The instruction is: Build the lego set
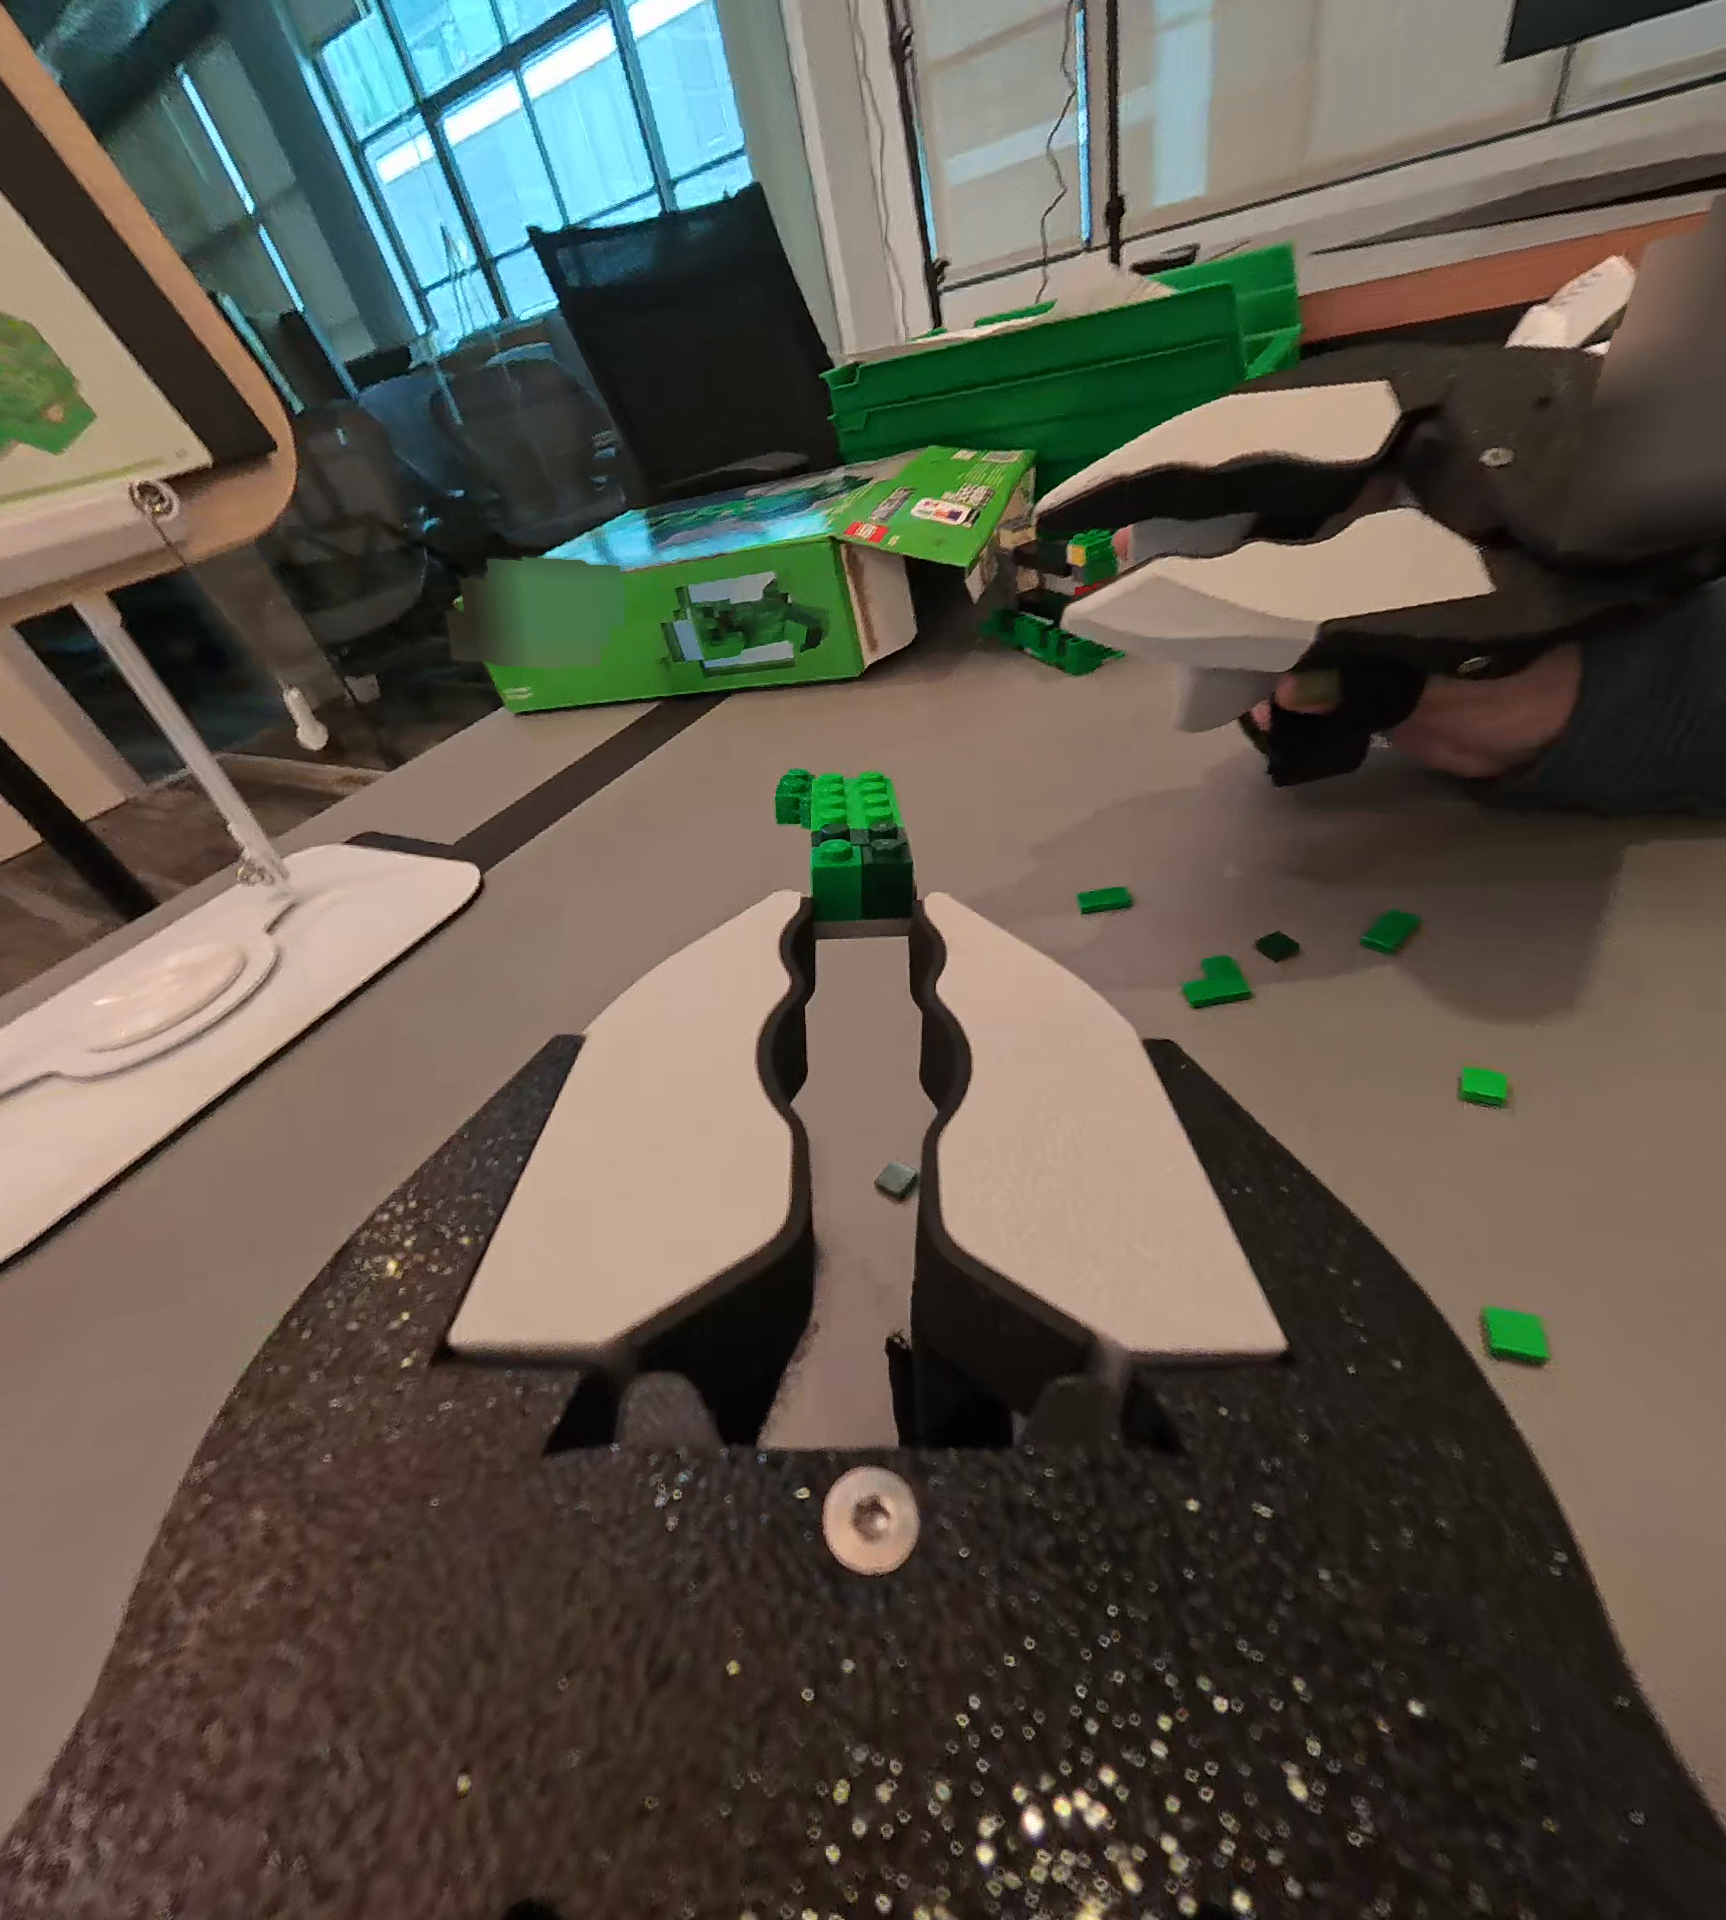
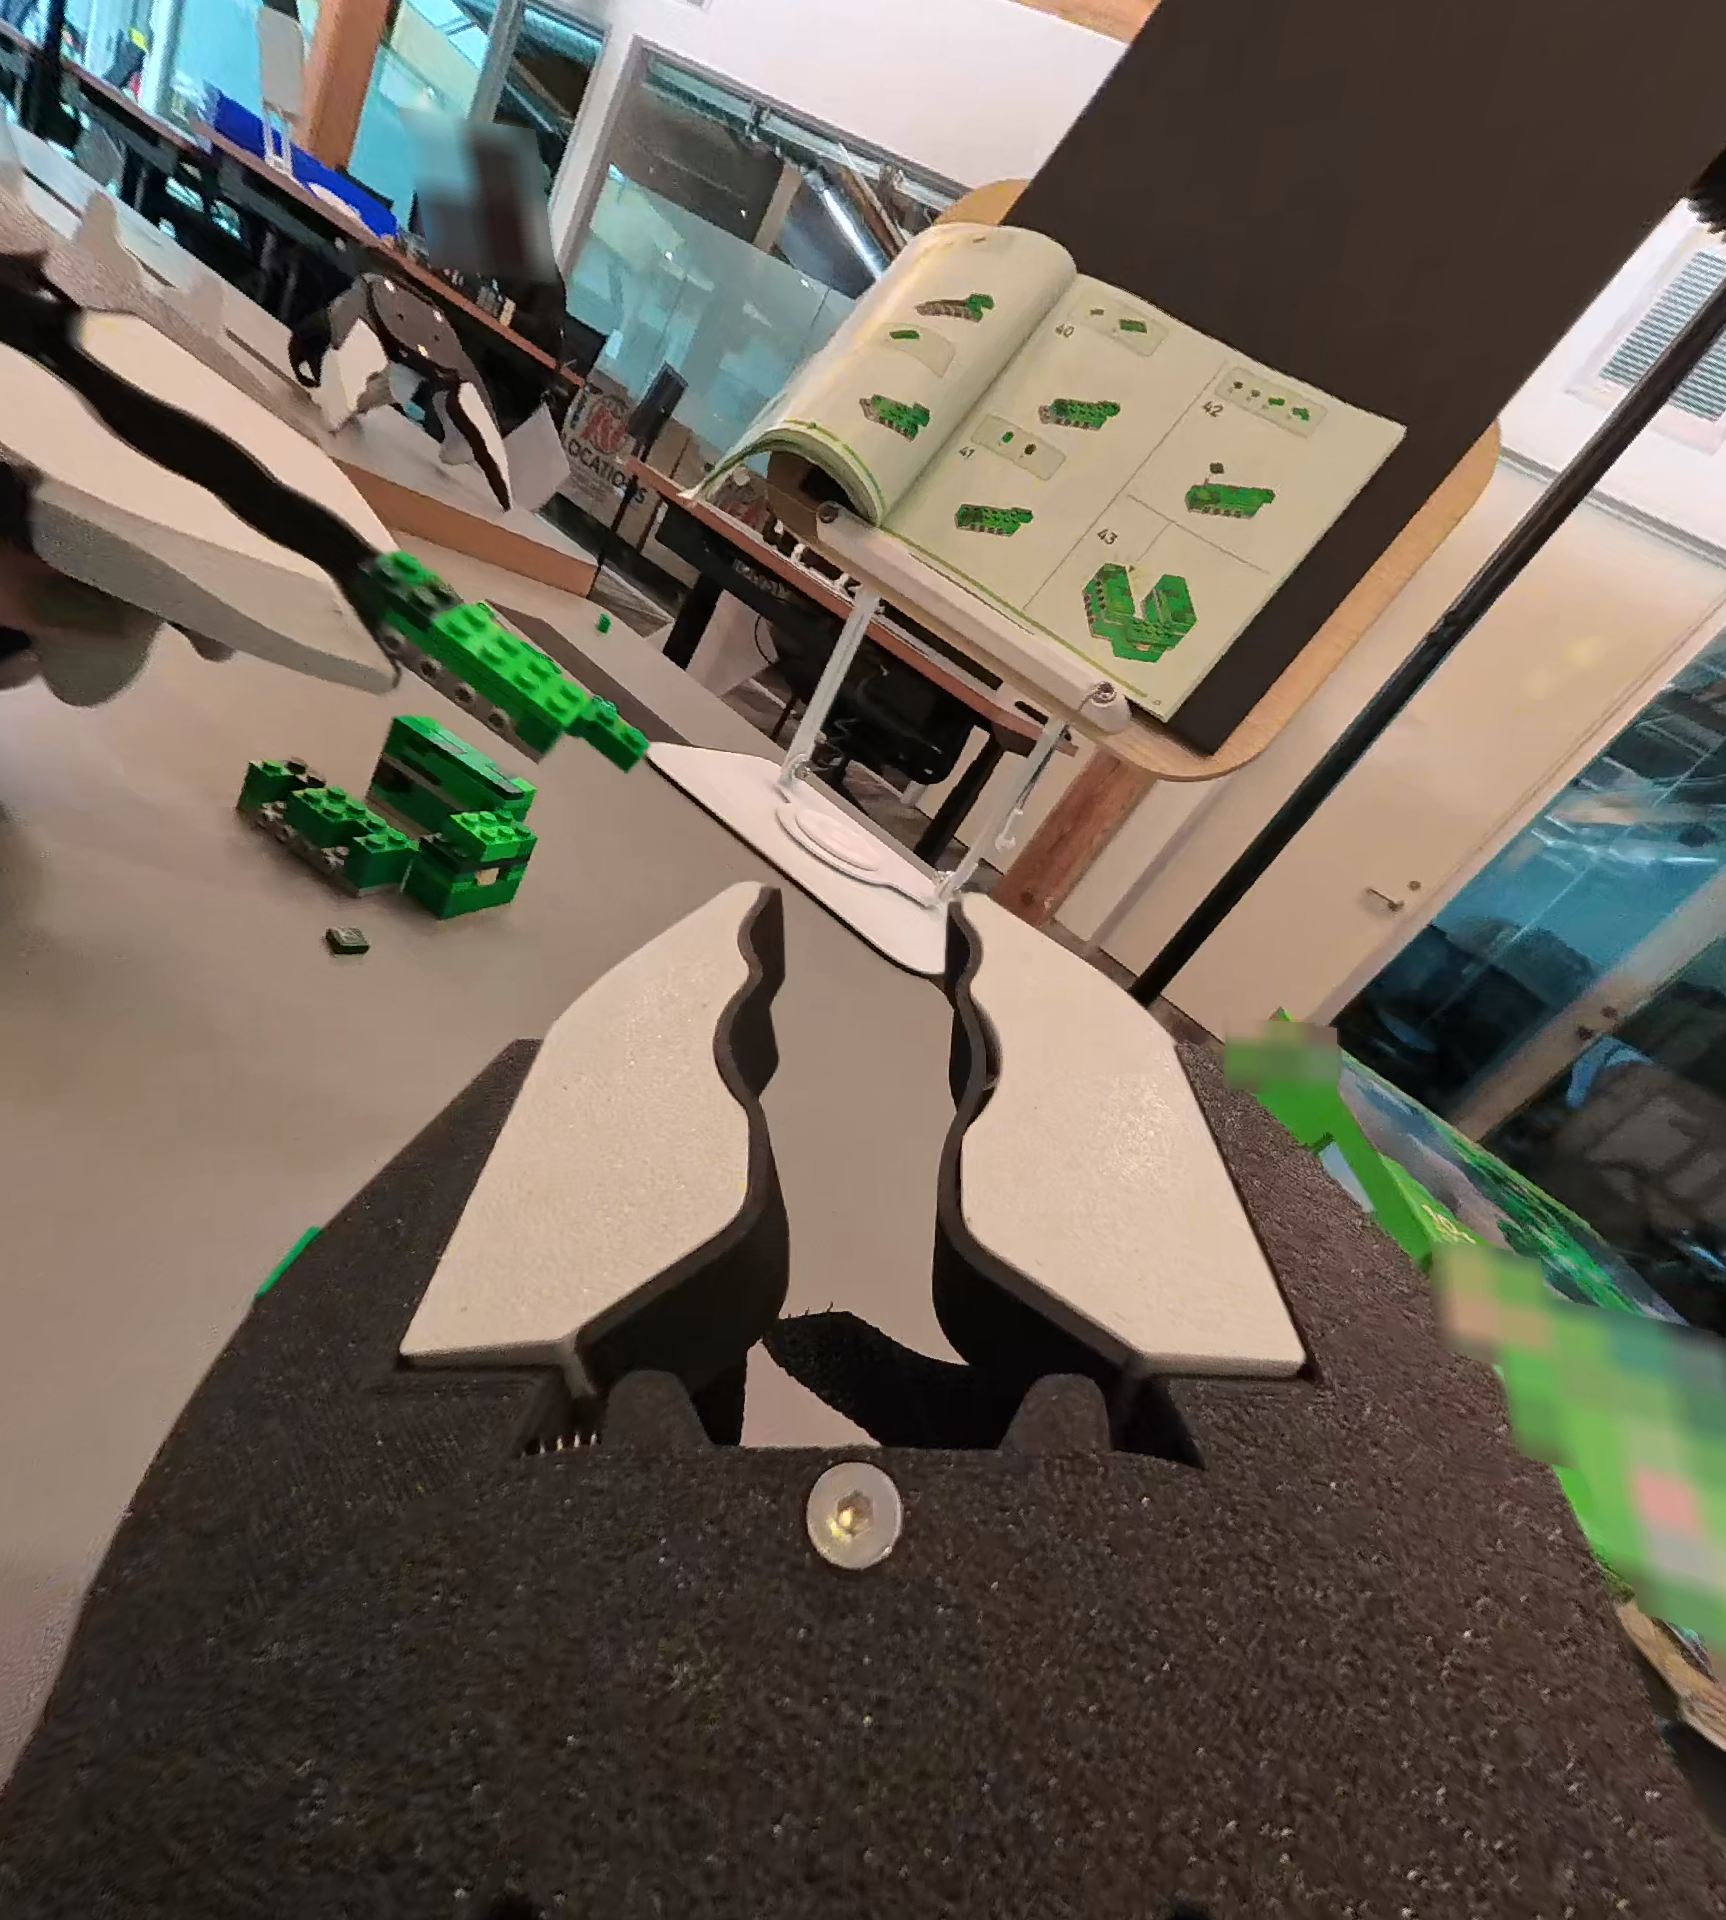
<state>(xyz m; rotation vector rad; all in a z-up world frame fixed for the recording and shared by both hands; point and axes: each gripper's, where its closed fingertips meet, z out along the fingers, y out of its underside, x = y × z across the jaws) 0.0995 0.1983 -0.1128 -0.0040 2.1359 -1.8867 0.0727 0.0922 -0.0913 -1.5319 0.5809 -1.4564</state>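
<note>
My left gripper [image 1: 861, 909] is shut on one end of a long green brick assembly [image 1: 854, 831] and holds it above the grey table [image 1: 630, 935]. In the right wrist view the same gripper [image 2: 371, 613] comes in from the left with the assembly [image 2: 506, 665] sticking out. My right gripper [image 2: 859, 935] is open and empty above the table; it also shows in the left wrist view [image 1: 1056, 566] at upper right. A second green build [image 2: 402, 821] stands on the table below the held assembly.
Several loose green tiles [image 1: 1217, 982] lie to the right, and a small dark tile [image 2: 347, 940] lies near the second build. An open instruction booklet [image 2: 1046, 447] sits on a white stand [image 1: 163, 1018]. A green set box [image 1: 693, 613] and green bins [image 1: 1035, 384] are behind. Some 12 cm of space lies between my two pairs of fingers.
</note>
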